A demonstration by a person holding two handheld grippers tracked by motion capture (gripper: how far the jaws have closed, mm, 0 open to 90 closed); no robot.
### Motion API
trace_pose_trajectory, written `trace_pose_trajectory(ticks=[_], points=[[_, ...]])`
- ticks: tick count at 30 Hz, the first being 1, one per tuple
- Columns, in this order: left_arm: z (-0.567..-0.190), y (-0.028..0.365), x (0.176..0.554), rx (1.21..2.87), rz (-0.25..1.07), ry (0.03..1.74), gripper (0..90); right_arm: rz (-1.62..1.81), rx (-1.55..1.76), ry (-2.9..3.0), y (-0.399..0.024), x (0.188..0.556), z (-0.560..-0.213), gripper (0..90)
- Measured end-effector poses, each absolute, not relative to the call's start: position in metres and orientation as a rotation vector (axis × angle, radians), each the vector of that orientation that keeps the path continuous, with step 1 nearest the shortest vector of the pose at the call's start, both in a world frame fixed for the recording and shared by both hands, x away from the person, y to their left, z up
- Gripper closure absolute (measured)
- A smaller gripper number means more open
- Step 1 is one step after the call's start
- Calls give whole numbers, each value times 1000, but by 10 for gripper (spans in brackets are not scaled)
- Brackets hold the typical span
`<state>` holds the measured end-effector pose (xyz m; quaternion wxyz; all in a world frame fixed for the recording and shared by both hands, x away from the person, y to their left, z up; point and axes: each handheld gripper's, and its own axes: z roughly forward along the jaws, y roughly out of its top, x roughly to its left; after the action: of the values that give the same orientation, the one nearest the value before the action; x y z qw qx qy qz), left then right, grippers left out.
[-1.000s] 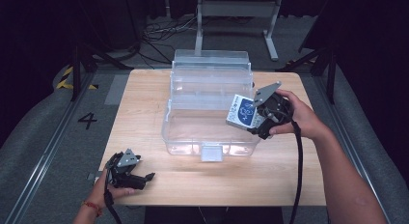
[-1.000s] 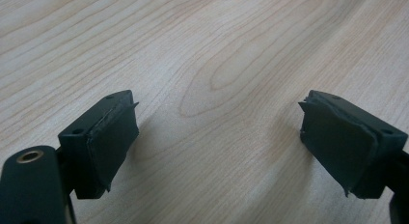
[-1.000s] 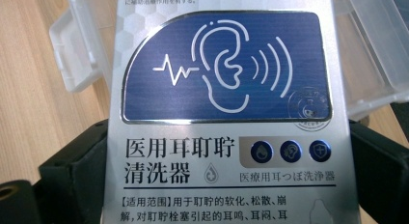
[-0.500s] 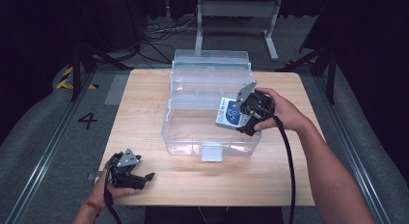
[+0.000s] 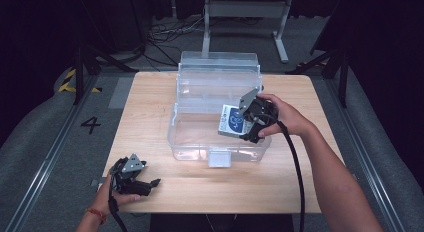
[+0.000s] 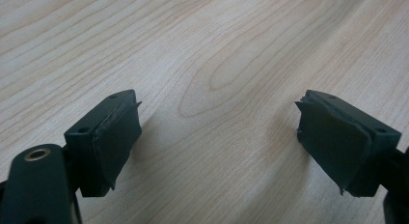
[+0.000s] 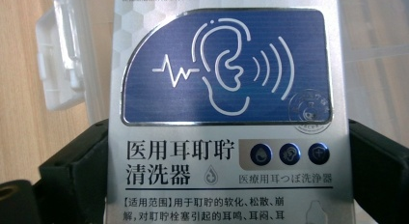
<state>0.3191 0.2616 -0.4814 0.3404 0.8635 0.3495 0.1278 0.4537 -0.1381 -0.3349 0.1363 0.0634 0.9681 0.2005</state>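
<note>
Right gripper (image 5: 246, 123) clenched on the ear-cleaner box (image 5: 234, 120), poised over the open clear bin (image 5: 200, 137) mid-counter. Left gripper (image 5: 142, 182) released, idle near the counter's (image 5: 150, 97) front-left corner.

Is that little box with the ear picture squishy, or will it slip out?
The box probably stays stiff: its flat front looks unbent while the right hand-held gripper pinches its two sides. It seems light, held up over the clear bin by that squeeze alone. Its shiny face might be slippery, so it could slide if the squeeze loosens.
</note>
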Motion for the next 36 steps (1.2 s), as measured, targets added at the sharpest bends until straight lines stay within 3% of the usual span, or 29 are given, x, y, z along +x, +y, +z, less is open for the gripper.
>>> trace_pose_trajectory(ticks=[31, 36], points=[[-482, 262, 320, 2239, 337, 902, 154, 391, 157, 2807, -149, 459, -376, 41], [-482, 262, 320, 2241, 336, 901, 154, 492, 192, 2787, -158, 459, -371, 41]])
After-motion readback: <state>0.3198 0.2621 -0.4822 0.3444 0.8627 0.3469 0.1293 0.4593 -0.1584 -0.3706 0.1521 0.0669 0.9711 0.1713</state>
